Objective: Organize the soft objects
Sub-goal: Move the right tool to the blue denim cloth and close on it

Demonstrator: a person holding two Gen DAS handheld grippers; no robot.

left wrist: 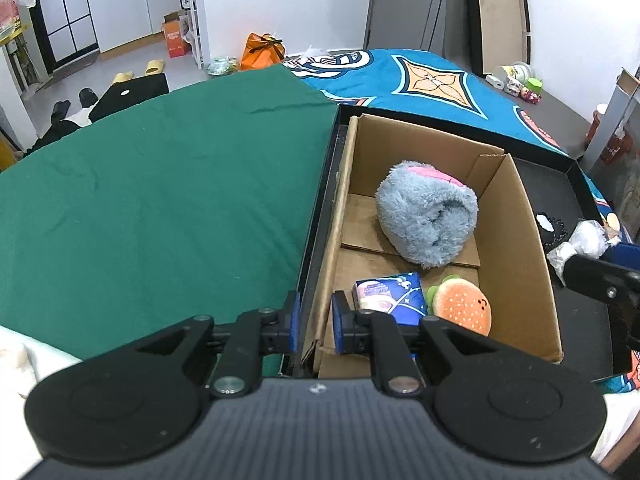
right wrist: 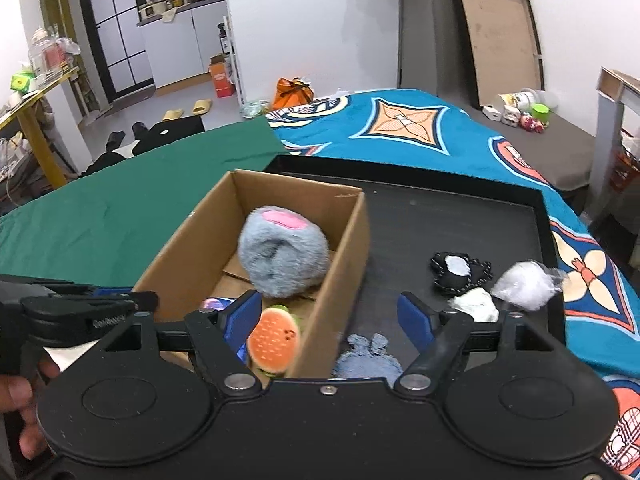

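Note:
A cardboard box (left wrist: 516, 216) (right wrist: 344, 264) stands in a black tray (right wrist: 448, 224). In it lie a grey-blue plush (left wrist: 428, 220) (right wrist: 284, 256), a burger plush (left wrist: 464, 308) (right wrist: 274, 344) and a blue tissue pack (left wrist: 390, 296). My left gripper (left wrist: 316, 322) is narrowly open, its jaws straddling the box's left wall without pinching it. My right gripper (right wrist: 330, 316) is wide open and empty above the box's right wall. On the tray lie a blue-grey cloth toy (right wrist: 368, 358), a black-and-white plush (right wrist: 460, 272) and white stuffing (right wrist: 520, 284).
The tray lies on a bed with a green sheet (left wrist: 160, 200) and a blue patterned blanket (right wrist: 420, 128). A framed board (right wrist: 496, 40) leans on the far wall. Small jars and toys (right wrist: 520, 112) sit on a grey ledge.

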